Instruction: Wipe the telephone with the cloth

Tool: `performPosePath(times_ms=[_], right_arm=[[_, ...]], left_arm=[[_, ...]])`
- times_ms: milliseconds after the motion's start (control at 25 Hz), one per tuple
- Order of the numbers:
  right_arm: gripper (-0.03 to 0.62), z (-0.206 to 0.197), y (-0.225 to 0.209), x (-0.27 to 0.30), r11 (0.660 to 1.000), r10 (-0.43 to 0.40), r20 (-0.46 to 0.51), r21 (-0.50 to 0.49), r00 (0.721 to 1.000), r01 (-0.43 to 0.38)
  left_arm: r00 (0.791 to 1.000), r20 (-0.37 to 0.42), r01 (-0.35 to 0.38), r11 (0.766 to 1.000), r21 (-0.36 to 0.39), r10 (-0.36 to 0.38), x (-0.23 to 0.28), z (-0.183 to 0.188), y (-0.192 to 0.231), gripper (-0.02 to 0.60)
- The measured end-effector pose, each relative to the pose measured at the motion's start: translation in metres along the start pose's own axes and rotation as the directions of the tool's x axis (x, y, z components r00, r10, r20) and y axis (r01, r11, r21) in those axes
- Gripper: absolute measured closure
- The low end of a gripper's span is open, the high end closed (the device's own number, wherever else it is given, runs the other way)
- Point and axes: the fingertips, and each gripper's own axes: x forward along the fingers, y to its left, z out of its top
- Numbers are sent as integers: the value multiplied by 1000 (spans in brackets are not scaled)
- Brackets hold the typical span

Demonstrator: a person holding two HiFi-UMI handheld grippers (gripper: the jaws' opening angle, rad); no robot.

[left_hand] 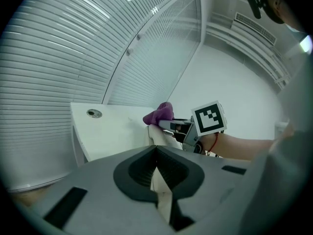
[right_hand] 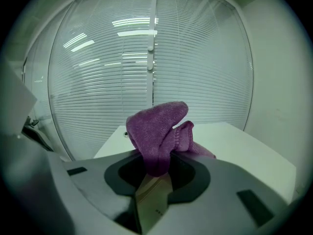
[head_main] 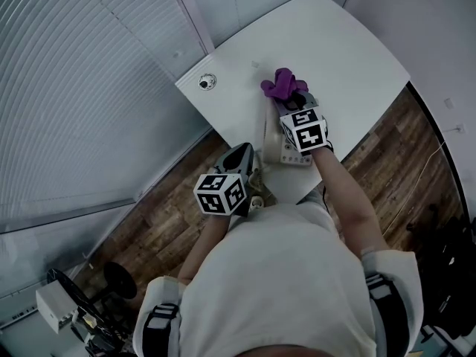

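Observation:
A cream telephone [head_main: 287, 149] lies near the front edge of the white table [head_main: 342, 50]. My right gripper [head_main: 291, 97] hovers over the telephone's far end, shut on a bunched purple cloth [head_main: 281, 82]. In the right gripper view the cloth [right_hand: 157, 127] sticks up out of the gripper [right_hand: 156, 156]. My left gripper [head_main: 241, 155] is at the telephone's left side with its jaws shut. In the left gripper view a cream strip of the telephone [left_hand: 158, 141] shows just past the gripper [left_hand: 156, 149]; whether it is nipped is unclear. That view also shows the cloth [left_hand: 159, 113].
A round metal cap [head_main: 207, 82] sits in the table's left corner. The telephone's coiled cord [head_main: 260, 180] hangs over the near edge. Slatted blinds [head_main: 67, 88] line the glass wall on the left. A chair base [head_main: 93, 307] stands on the wooden floor behind me.

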Motion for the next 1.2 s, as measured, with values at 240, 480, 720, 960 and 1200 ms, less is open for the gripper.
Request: performPosePath(times_ms=[240, 480, 720, 960, 1200], right_arm=[[474, -8, 2, 3, 1000, -1, -19, 3, 1000, 1], [474, -10, 5, -1, 1000, -14, -28, -12, 1000, 13], [474, -12, 15, -10, 999, -18, -27, -28, 999, 17], [474, -17, 30, -24, 999, -8, -24, -50, 1000, 6], [474, -25, 42, -35, 999, -5, -25, -37, 1000, 4]], left_arm=[[1000, -6, 7, 1000, -1, -7, -2, -4, 0, 561], [1000, -9, 13, 1000, -2, -13, -8, -8, 0, 560], [1000, -14, 21, 1000, 1, -21, -15, -10, 1, 561], [999, -21, 41, 999, 9, -41, -23, -16, -4, 561], [998, -26, 59, 998, 17, -59, -30, -22, -8, 561]])
